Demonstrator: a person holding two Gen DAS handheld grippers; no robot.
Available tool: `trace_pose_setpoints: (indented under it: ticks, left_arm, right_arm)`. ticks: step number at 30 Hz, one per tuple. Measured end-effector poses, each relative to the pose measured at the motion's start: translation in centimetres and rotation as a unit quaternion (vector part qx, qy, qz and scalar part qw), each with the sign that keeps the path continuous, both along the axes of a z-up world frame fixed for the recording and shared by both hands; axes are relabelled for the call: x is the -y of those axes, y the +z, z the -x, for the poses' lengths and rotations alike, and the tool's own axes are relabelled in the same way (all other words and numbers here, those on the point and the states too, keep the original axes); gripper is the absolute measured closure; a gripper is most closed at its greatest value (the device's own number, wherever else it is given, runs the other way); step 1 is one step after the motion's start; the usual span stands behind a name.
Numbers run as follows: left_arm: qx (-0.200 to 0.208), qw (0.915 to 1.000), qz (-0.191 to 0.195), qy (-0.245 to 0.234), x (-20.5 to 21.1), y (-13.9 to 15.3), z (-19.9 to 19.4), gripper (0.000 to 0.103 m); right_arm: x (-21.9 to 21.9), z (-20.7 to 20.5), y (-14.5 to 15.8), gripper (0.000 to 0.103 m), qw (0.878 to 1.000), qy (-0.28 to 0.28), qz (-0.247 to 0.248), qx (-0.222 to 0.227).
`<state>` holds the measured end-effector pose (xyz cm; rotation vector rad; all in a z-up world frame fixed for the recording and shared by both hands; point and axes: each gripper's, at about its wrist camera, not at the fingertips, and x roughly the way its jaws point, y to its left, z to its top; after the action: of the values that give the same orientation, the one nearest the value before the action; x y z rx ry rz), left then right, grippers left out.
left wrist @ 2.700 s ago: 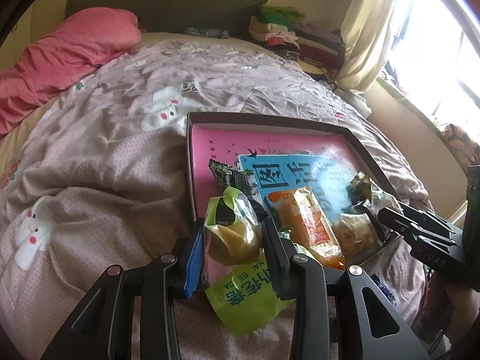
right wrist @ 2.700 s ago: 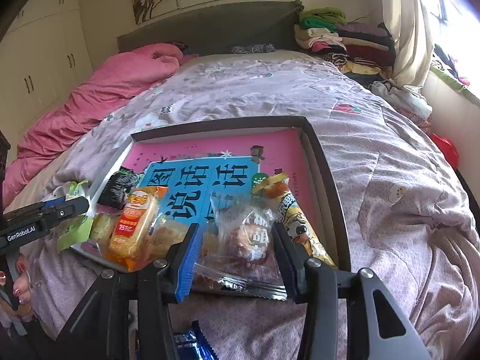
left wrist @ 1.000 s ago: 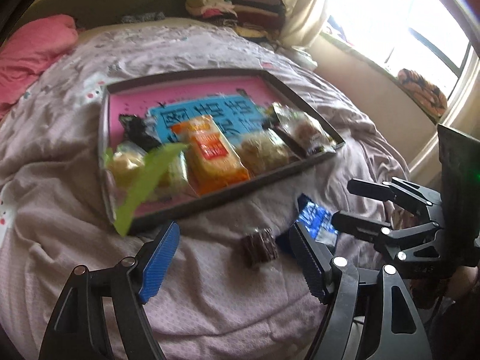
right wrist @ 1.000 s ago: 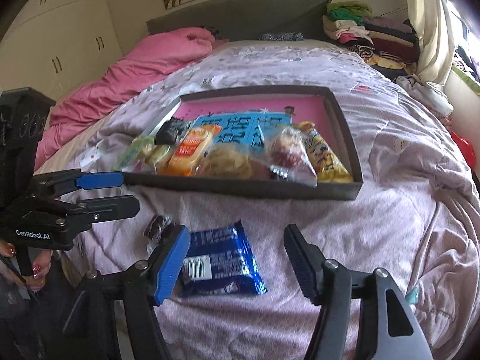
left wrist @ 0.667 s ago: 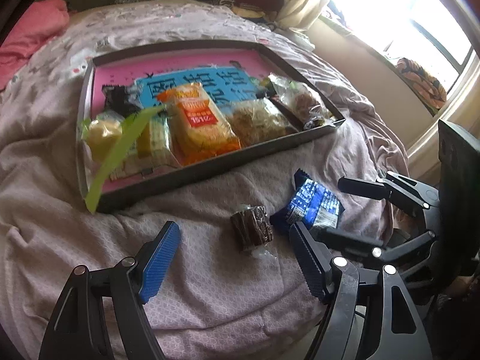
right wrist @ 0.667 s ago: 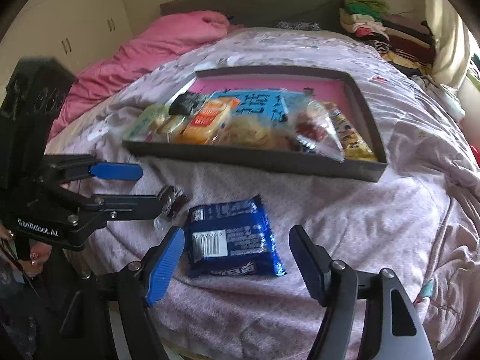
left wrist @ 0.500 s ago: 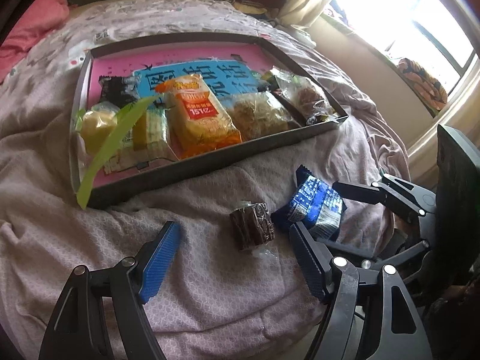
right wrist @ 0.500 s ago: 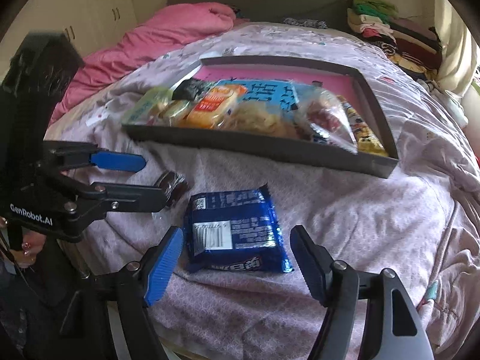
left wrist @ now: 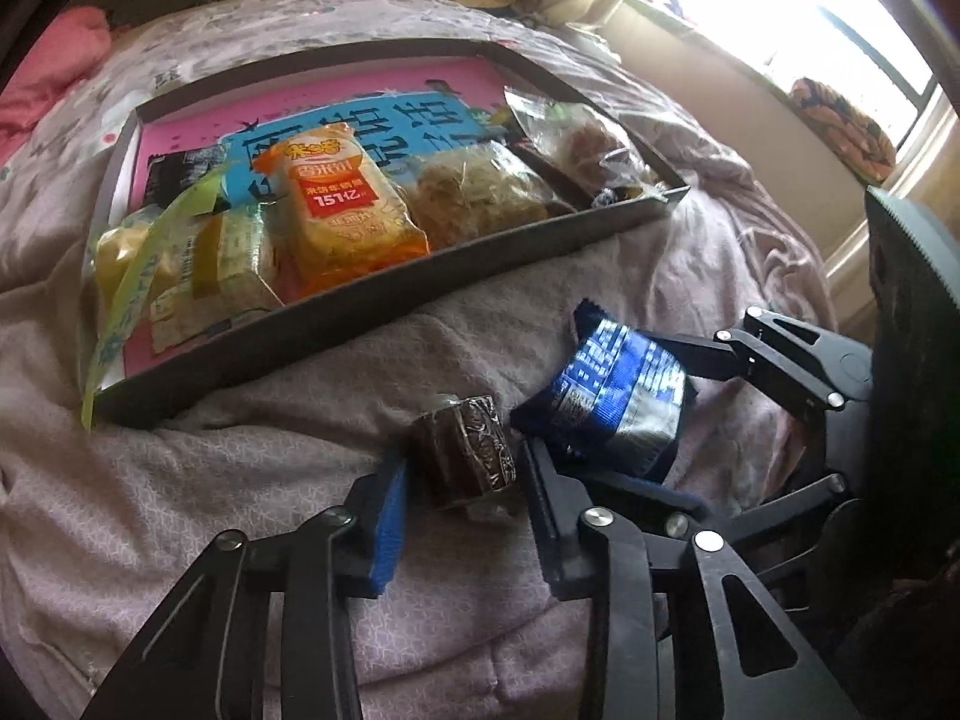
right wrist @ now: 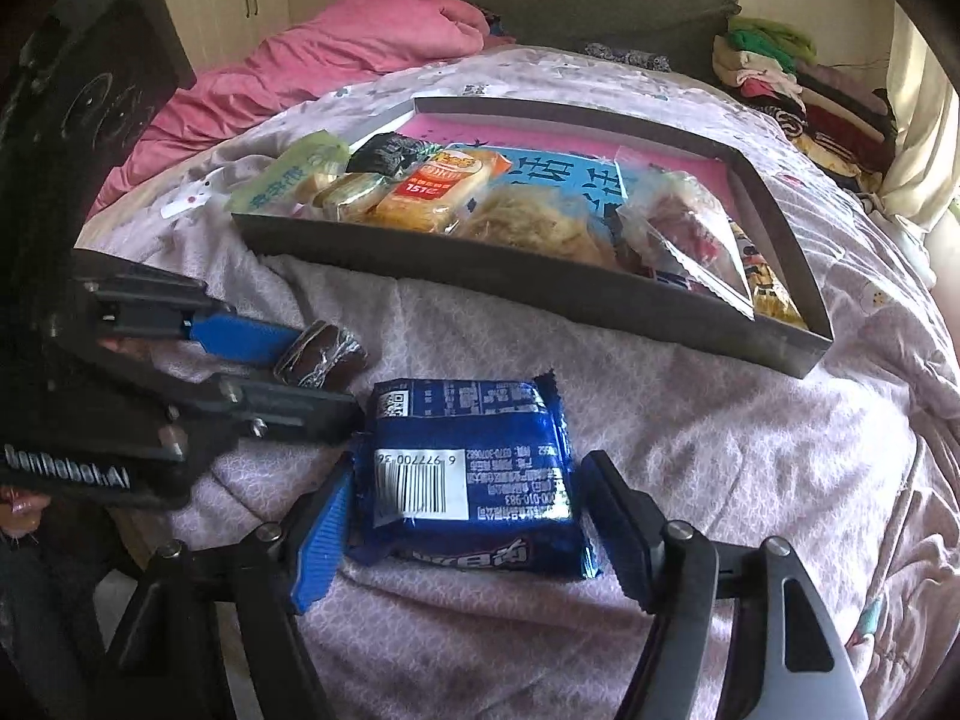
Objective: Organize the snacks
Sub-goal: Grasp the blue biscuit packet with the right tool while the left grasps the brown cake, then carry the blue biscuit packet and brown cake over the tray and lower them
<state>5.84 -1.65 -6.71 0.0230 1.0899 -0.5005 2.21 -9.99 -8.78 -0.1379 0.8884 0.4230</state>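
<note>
Left gripper: your left gripper (left wrist: 459, 480) is closing on the small dark brown cake in clear wrap (left wrist: 465, 450); its pads already look to be touching the cake's two sides, so you appear to have it pinched where it lies on the pale lilac patterned bedspread (left wrist: 180, 480)
Right gripper: your right gripper (right wrist: 465, 516) straddles the shiny blue foil biscuit packet (right wrist: 468, 474) and its jaws are closing; the blue pad is at the packet's left edge, the black pad just beside the right edge, and you cannot tell that either presses yet
Packet pose: it lies flat, barcode side up, crosswise between the fingers, which judging by the pose lets you take it by its short sides
Where the loose snacks are: both sit on the bedspread just in front of the shallow dark grey tray with a pink and blue printed floor (right wrist: 774, 222), side by side, the cake left of the packet
Tray contents: an orange wrapped rice cake (left wrist: 336, 204), clear bags of pastries and a green-wrapped piece lie in a row against the near wall, likely leaving the far part free for more
Step in hand: you seem to be picking up the last two strays at once, one in each gripper
</note>
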Motion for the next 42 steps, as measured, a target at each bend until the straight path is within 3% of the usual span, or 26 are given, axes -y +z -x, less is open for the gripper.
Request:
trace_pose_setpoints:
  ticks: [7,13,23,32,42]
  left_arm:
    - [0.005,0.9997,0.024,0.004,-0.7,0.8,0.0,0.073]
    - [0.044,0.9980,0.045,0.001,-1.2,3.3,0.7,0.073]
    - [0.091,0.9925,0.066,0.047,-3.8,6.3,0.0,0.073]
    - [0.106,0.9902,0.061,0.068,-4.5,6.7,-1.7,0.074]
    - [0.091,0.9903,0.057,0.089,-5.1,5.8,-3.6,0.075]
  right_arm:
    - [0.8,0.0,0.3,0.044,1.000,-0.007,-0.021,-0.005]
    - [2.0,0.4,1.7,0.045,0.998,-0.021,-0.052,0.002]
    - [2.5,0.1,5.3,0.045,0.995,-0.038,-0.085,0.042]
    - [2.2,-2.1,7.0,0.045,0.993,-0.050,-0.087,0.067]
    - [1.5,-4.8,7.4,0.045,0.991,-0.059,-0.097,0.076]
